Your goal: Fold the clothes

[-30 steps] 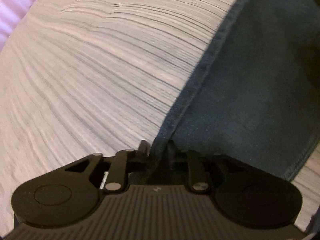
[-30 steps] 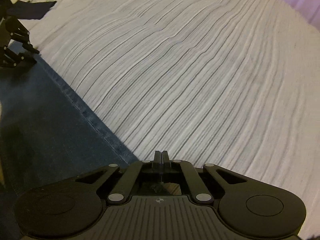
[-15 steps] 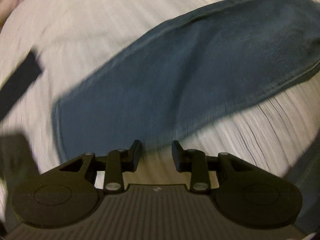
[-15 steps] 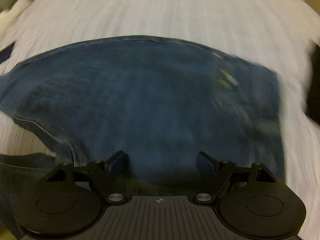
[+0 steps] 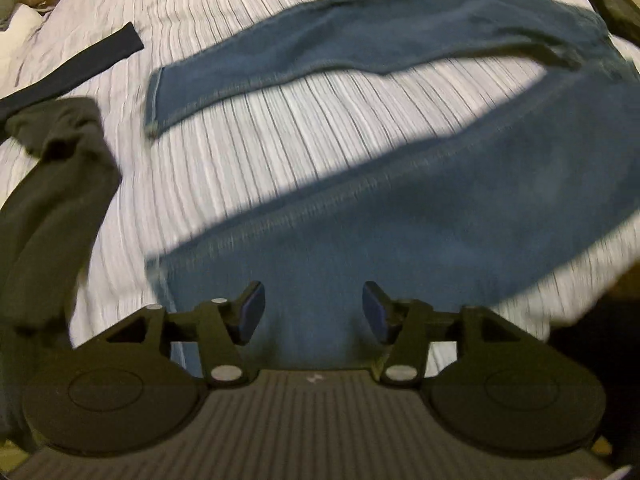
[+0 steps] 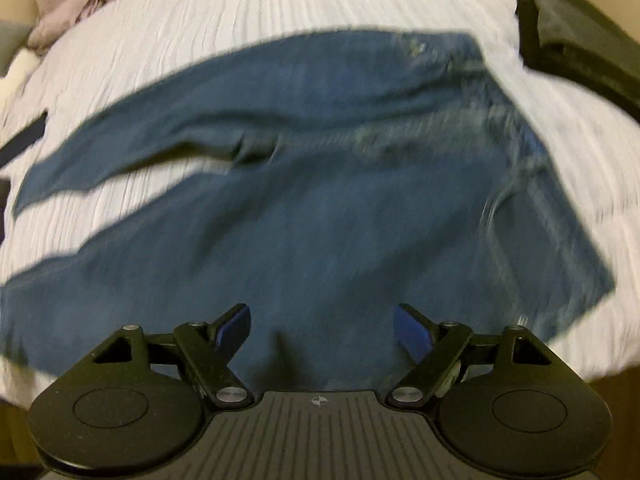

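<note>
So the jeans [image 6: 320, 200] are down and spread out on the striped bedspread [image 5: 260, 140] now. A second ago the left gripper [image 5: 313, 312] was pinched on the hem seam of one leg and the right gripper [image 6: 322, 328] was closed right next to the denim edge, both cameras jammed up close to the fabric. Half a second ago the jaws had already let go and both were pulling back. Now both are wide apart, holding nothing, hovering over the near part of the jeans.

From the left wrist view you can see the two legs splayed in a V: the far leg runs off to a cuff [image 5: 154, 96] on the left, the near leg passes right under the open fingers, and bare bedspread shows between them. In the right wrist view the waistband end [image 6: 480, 92] sits to the right, legs trailing left. Everything's a bit motion-blurred, so seam details are mushy.

Other stuff on the bed: an olive-dark garment [image 5: 52, 200] bunched at the left, a black strip of cloth [image 5: 80, 64] past it, and a dark folded item [image 6: 580, 44] at the top right.

My read: that was the lay-it-flat step, and folding proper hasn't started. The legs aren't stacked, so next up is probably grabbing one leg and bringing it over the other.
</note>
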Demonstrator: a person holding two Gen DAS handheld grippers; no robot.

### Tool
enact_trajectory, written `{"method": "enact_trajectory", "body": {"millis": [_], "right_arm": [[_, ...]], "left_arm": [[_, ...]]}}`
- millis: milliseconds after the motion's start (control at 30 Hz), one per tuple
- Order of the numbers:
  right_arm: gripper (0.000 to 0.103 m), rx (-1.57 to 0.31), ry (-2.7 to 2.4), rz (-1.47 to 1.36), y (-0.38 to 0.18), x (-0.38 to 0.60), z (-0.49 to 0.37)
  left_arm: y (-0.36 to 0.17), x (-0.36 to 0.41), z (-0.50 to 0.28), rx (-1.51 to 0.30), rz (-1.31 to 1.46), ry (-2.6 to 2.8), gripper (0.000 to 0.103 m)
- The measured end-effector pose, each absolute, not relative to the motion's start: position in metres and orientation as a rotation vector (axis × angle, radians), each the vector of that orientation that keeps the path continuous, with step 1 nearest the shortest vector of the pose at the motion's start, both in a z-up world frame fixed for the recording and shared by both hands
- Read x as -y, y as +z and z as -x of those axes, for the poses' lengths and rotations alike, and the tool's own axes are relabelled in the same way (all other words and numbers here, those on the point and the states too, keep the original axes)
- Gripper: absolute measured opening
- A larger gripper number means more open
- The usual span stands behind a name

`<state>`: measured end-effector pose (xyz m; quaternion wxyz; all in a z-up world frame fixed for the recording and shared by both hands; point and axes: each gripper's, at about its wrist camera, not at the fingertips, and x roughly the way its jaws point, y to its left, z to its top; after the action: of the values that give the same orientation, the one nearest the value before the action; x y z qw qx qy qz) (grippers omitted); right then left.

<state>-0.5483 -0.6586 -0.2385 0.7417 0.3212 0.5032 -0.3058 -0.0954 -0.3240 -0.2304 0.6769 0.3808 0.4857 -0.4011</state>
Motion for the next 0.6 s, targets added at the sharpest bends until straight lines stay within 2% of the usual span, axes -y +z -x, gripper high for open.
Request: {"method": "enact_trajectory", "body": {"millis": [233, 600], "right_arm": [[0.082, -1.070, -0.672, -0.763, -0.231, 0.614, 0.551], [0.082, -1.125, -0.672, -0.718, -0.215, 0.600, 0.526]], "left_arm": [[-0.223, 0.281, 0.123, -1.071, -0.846, -0.868, 0.059], [-0.209, 0.278, 0.124, -1.041, -0.739, -0.865, 0.064]]}}
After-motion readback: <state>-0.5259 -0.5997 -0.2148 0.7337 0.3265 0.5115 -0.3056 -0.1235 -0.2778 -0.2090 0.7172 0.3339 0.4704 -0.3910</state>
